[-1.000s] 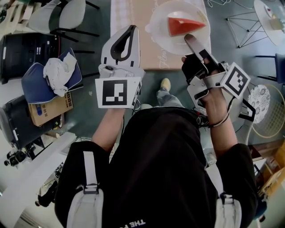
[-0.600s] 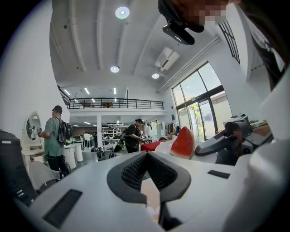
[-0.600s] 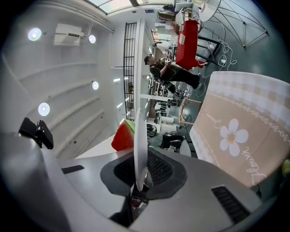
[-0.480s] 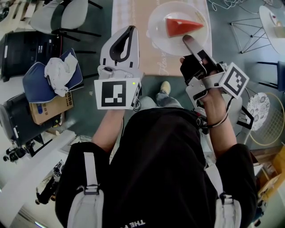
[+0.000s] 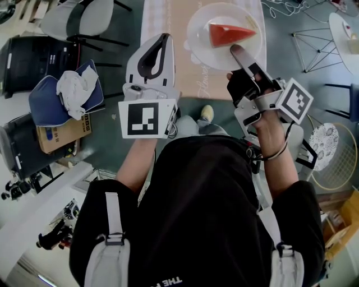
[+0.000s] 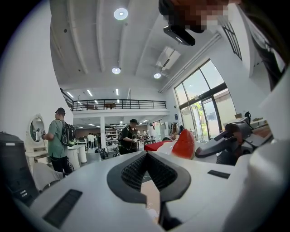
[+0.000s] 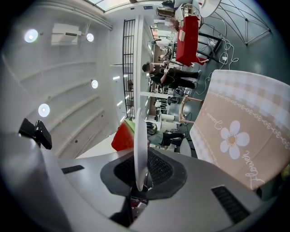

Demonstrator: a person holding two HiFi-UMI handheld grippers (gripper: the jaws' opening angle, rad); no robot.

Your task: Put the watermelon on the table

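A red watermelon wedge (image 5: pixel 230 33) lies on a white plate (image 5: pixel 196 42), held over the table's beige flowered cloth (image 5: pixel 165 17). My right gripper (image 5: pixel 235 51) is shut on the plate's near rim. In the right gripper view the plate (image 7: pixel 139 108) runs edge-on between the jaws, with the watermelon wedge (image 7: pixel 122 136) behind it and the cloth (image 7: pixel 240 136) to the right. My left gripper (image 5: pixel 164 38) is shut on nothing, left of the plate and over the table's near edge. From the left gripper view, the watermelon wedge (image 6: pixel 185 145) shows beyond my left gripper (image 6: pixel 146 155).
Grey chairs (image 5: pixel 78 19) stand at the upper left, with a blue seat holding a white cloth (image 5: pixel 67 92) and a cardboard box (image 5: pixel 59 137) below them. A wire-frame stand (image 5: pixel 314 39) is at the right. People (image 6: pixel 61 140) stand far across the room.
Both grippers and the plate with the watermelon have moved a little forward, farther over the table. Neither gripper's jaws have changed.
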